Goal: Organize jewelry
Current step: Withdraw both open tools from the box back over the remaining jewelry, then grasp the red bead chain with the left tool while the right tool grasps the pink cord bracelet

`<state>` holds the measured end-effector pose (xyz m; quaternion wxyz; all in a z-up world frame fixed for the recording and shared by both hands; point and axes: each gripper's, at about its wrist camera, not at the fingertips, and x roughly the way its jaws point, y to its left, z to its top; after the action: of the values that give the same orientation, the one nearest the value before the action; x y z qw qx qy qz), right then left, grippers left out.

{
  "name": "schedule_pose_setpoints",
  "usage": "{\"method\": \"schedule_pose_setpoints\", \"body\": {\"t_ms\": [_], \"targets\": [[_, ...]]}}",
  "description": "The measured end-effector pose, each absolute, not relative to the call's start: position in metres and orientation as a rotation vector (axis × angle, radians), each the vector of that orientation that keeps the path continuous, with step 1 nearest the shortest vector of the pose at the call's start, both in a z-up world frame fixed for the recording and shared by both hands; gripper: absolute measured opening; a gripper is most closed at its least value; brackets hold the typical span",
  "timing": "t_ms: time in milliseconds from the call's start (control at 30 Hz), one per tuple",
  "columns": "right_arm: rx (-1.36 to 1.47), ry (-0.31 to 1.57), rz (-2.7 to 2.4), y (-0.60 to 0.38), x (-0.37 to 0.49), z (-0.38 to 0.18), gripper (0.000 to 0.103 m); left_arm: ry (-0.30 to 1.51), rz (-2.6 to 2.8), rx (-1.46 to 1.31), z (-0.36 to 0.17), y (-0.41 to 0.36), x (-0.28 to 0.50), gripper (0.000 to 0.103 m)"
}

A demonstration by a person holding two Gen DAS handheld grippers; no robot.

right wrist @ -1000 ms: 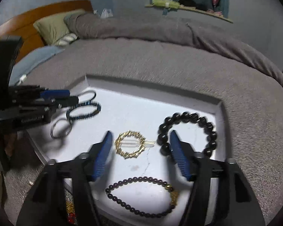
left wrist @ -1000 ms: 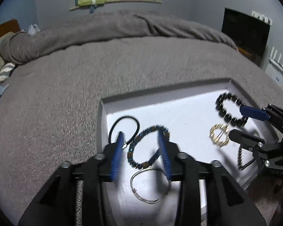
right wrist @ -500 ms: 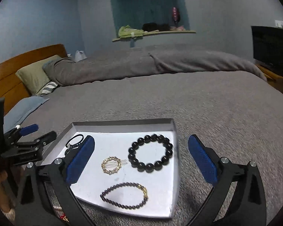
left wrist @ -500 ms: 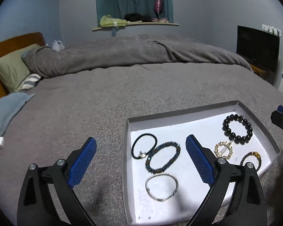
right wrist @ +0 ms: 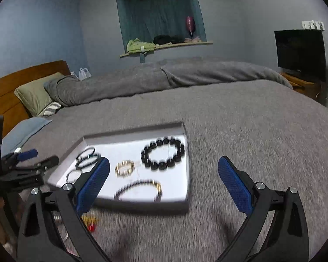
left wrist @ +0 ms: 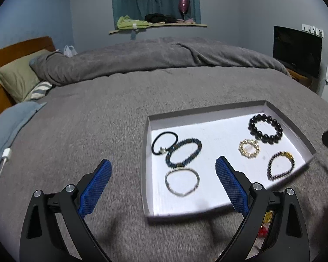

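Left wrist view: left tool spread wide, holding nothing, above the tray on the bed. Tray contents: hair tie, blue bracelet, silver bangle, black bead bracelet. Right tool likewise wide, empty.

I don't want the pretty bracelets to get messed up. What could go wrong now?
The tray sits on a soft blanket, so a push could tip it. The hair tie overlaps the blue bead bracelet; grabbing one might drag the other. The silver bangle is thin and could slip.
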<state>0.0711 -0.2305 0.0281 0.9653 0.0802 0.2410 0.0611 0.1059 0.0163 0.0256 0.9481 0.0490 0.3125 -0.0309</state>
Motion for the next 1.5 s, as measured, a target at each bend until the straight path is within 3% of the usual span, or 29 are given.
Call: {"method": "schedule_pose_setpoints", "body": {"t_ms": [600,1100,1200,1267,1300,1433,1500], "targets": [[0.126,0.591,0.187,-0.214,0.016,0.001,0.098,0.665,-0.172,0.132,0.000,0.016,0.034,0.095],[0.001,0.719,0.317,-0.191,-0.019,-0.025,0.098,0.655,-0.416,0.181,-0.005,-0.044,0.023,0.092],[-0.011,0.734,0.365,-0.185,-0.023,-0.028,0.098,0.664,-0.442,0.190,-0.006,-0.053,0.024,0.085],[-0.017,0.737,0.391,-0.181,-0.025,-0.027,0.098,0.669,-0.460,0.204,-0.008,-0.060,0.025,0.064],[-0.014,0.742,0.404,-0.180,-0.024,-0.027,0.098,0.673,-0.466,0.212,-0.009,-0.063,0.027,0.060],[0.002,0.763,0.455,-0.175,-0.024,-0.028,0.095,0.684,-0.475,0.247,-0.014,-0.070,0.029,0.049],[-0.008,0.761,0.464,-0.172,-0.024,-0.028,0.087,0.698,-0.482,0.246,-0.017,-0.071,0.032,0.048]]}}
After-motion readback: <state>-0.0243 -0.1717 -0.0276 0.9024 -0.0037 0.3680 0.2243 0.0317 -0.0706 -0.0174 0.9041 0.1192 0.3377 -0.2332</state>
